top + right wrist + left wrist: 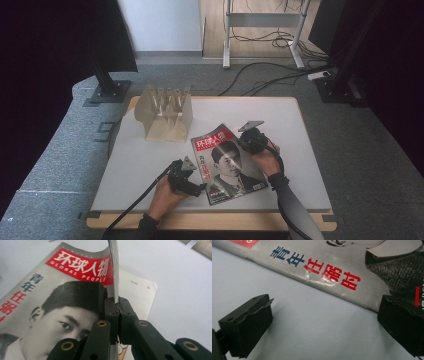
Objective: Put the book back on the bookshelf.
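1. The magazine [227, 165] lies face up on the white table [300, 150], near the front edge, with the wooden rack [165, 114] standing well apart at the back left.
2. The right gripper [117, 305] has its jaws pinched tight on the open edge of the front cover, and that sheet rises on edge between the pads while the pages beneath lie flat.
3. The left gripper [324, 317] sits low at the spine side with its jaws spread wide and nothing between them; one jaw tip is just over the cover's corner, the other on bare table.
4. The job looks like opening the cover, so the right hand should swing in an arc toward the spine rather than pulling straight up, which could drag the whole magazine.
5. The left one would do well to press down near the spine and pin the book.
6. The grip looks thin, on a sheet or a few; a slow, even turn keeps the glossy paper from slipping or creasing.
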Demonstrator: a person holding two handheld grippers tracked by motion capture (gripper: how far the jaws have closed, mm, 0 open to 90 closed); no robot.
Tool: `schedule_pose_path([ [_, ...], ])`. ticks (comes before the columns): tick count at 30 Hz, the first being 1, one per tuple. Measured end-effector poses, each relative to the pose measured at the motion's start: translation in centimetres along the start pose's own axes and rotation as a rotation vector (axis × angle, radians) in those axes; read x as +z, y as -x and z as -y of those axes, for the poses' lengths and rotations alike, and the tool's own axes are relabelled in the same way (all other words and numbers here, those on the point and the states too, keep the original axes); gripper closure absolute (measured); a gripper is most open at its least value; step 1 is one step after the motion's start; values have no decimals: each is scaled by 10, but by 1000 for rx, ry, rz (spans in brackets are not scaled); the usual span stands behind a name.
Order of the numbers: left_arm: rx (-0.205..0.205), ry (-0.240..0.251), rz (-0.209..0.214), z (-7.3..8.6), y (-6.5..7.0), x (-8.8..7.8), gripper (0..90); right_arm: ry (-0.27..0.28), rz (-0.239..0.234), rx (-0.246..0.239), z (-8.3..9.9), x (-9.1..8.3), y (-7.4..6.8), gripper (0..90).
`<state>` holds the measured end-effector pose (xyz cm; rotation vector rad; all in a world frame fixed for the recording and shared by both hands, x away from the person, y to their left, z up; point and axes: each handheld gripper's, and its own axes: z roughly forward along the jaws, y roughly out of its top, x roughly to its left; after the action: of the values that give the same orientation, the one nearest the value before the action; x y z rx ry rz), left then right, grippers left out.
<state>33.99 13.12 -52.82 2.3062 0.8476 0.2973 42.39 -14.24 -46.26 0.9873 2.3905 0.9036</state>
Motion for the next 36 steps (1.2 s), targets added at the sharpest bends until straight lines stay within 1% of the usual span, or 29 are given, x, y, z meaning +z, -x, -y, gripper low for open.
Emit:
schedule_pose_path([
  [5,3,-6,17,0,-2,-1,0,29,8,-35,-6,-16,-10,869],
  [7,-12,-5,27,-2,-4,-2,6,41,7,-46,-8,-22,-13,870],
  [11,-46,-2,61,-4,-11,-4,18,62,10,-63,-11,-33,-18,871],
  [13,-58,3,68,-6,-14,-4,20,77,9,-68,-13,-39,-21,871],
  [17,-73,13,93,-11,-20,-4,32,106,6,-78,-16,-51,-25,872],
  [20,-78,22,113,-16,-22,-3,44,128,4,-82,-17,-60,-27,872],
  [21,-74,24,124,-19,-23,-3,49,137,2,-83,-17,-62,-27,872],
  [24,-64,17,133,-24,-23,-2,73,156,-3,-89,-17,-70,-28,872],
  [25,-65,26,142,-26,-23,-2,78,162,-3,-92,-17,-72,-29,872],
  [27,-69,23,164,-30,-26,0,106,176,-7,-96,-18,-77,-30,873],
  [29,-56,13,157,-35,-28,2,121,187,-9,-103,-18,-81,-31,873],
  [30,-51,11,166,-37,-28,4,146,193,-9,-107,-18,-84,-32,872],
  [31,-48,6,176,-39,-29,5,144,197,-9,-111,-19,-86,-32,873],
  [34,-32,-16,183,-43,-30,10,148,208,-14,-117,-19,-91,-34,872],
  [36,-39,-18,224,-46,-32,14,155,218,-17,-123,-19,-93,-34,873],
])
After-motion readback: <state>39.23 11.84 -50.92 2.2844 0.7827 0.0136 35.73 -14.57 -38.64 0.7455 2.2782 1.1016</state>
